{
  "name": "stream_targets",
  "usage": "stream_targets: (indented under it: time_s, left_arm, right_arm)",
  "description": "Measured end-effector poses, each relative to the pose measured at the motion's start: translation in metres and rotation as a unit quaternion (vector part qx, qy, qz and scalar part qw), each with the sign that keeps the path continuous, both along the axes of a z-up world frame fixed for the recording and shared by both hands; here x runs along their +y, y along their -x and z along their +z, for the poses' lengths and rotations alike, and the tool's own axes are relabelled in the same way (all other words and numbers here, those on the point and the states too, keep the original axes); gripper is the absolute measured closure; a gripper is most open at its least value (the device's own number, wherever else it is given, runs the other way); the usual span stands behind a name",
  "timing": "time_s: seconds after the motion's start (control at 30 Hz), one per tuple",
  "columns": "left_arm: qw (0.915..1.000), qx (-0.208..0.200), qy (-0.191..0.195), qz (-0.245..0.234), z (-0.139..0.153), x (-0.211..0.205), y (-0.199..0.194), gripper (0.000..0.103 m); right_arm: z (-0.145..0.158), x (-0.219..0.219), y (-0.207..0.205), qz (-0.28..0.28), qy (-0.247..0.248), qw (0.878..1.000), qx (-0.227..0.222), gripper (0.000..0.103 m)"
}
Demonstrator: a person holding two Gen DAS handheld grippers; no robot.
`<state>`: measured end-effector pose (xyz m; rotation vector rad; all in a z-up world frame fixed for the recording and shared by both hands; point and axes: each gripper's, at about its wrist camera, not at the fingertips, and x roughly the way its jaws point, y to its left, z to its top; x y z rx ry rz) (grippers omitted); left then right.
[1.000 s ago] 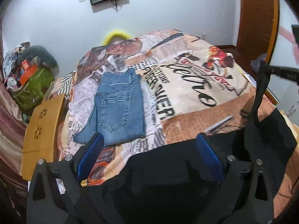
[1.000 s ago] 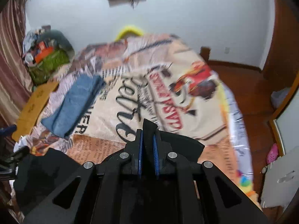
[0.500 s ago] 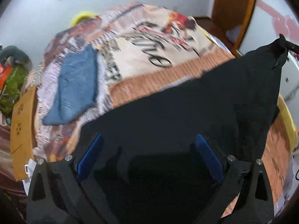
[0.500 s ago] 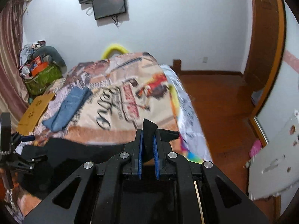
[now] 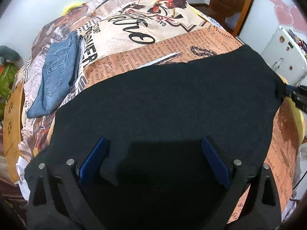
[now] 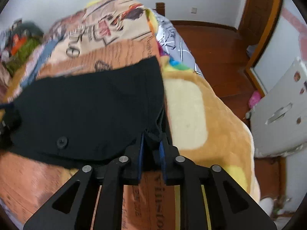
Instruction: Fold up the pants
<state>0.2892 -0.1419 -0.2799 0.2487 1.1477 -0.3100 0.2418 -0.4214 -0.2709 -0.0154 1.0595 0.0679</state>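
At far left, folded jeans lie on the printed blanket, well apart from the work. Next to them, the black pants are spread across the near part of the bed, their long axis running left to right between the two hands.

The left gripper hangs over the left end of the pants with its blue pads spread wide. The cloth lies just below and ahead of them, and it is hard to tell whether a fold rises between the pads; nothing looks pinched.

In the right wrist view the pants stretch away to the left, a button showing near the closer edge. The right gripper sits at their right corner, jaws narrow with a tuck of black cloth between them, so it appears to hold that end. Beyond it to the right are a tan plush blanket and the wooden floor.

The next fold likely turns on this: the pants lie crosswise, the right end is gripped, and the left end is free directly under the open left gripper, which is the nearer one to take it.
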Motion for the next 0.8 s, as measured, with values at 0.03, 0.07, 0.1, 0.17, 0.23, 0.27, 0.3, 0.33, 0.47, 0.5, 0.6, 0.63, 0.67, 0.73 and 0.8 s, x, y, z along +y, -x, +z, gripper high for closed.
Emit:
stream_targets:
  time_s: [0.03,0.07,0.1,0.17,0.23,0.27,0.3,0.33,0.47,0.5,0.6,0.63,0.67,0.73,0.8]
  left_arm:
    - [1.0000,-0.002,0.004,0.004,0.001,0.001,0.000,0.003]
    - [0.9999,-0.005,0.006,0.007,0.003,0.003,-0.001,0.003]
    - [0.9998,-0.009,0.009,0.012,0.005,0.006,-0.001,0.003]
    - [0.9993,-0.025,0.016,0.023,0.013,0.012,-0.002,0.003]
    - [0.9979,-0.047,0.023,0.037,0.025,0.021,-0.002,0.003]
    - [0.9967,-0.061,0.027,0.046,0.033,0.027,-0.001,0.003]
    - [0.9954,-0.074,0.030,0.054,0.039,0.033,0.000,0.003]
    - [0.9935,-0.089,0.032,0.063,0.048,0.041,0.001,0.003]
    - [0.9832,-0.147,0.041,0.099,0.082,0.079,0.008,0.003]
    - [0.9803,-0.160,0.042,0.108,0.090,0.090,0.010,0.003]
    - [0.9721,-0.188,0.042,0.134,0.109,0.122,0.016,0.003]
    - [0.9694,-0.195,0.042,0.143,0.114,0.132,0.019,0.003]
    - [0.9655,-0.205,0.040,0.156,0.119,0.145,0.022,0.003]
    - [0.9580,-0.222,0.035,0.178,0.127,0.170,0.029,0.003]
    - [0.9527,-0.232,0.024,0.195,0.130,0.189,0.036,0.003]
  right_arm:
    - [0.003,0.003,0.003,0.003,0.008,1.000,-0.003,0.079]
    - [0.008,0.006,0.003,0.004,0.016,1.000,-0.007,0.077]
    - [0.012,0.008,0.005,0.004,0.022,1.000,-0.012,0.072]
    - [0.025,0.011,0.011,0.006,0.031,0.999,-0.034,0.065]
    - [0.040,0.016,0.014,0.011,0.034,0.998,-0.054,0.059]
    - [0.046,0.018,0.016,0.014,0.034,0.997,-0.063,0.058]
    - [0.053,0.022,0.017,0.017,0.034,0.997,-0.073,0.055]
    - [0.062,0.027,0.017,0.023,0.033,0.996,-0.084,0.054]
    - [0.087,0.053,0.013,0.047,0.030,0.991,-0.120,0.052]
    - [0.094,0.062,0.010,0.055,0.027,0.990,-0.129,0.052]
    - [0.107,0.083,0.006,0.075,0.017,0.986,-0.149,0.051]
    - [0.112,0.093,0.004,0.085,0.013,0.984,-0.157,0.051]
    - [0.115,0.100,0.002,0.093,0.009,0.982,-0.162,0.051]
    - [0.123,0.118,-0.002,0.110,0.002,0.979,-0.172,0.051]
    - [0.127,0.138,-0.006,0.129,-0.005,0.975,-0.180,0.051]
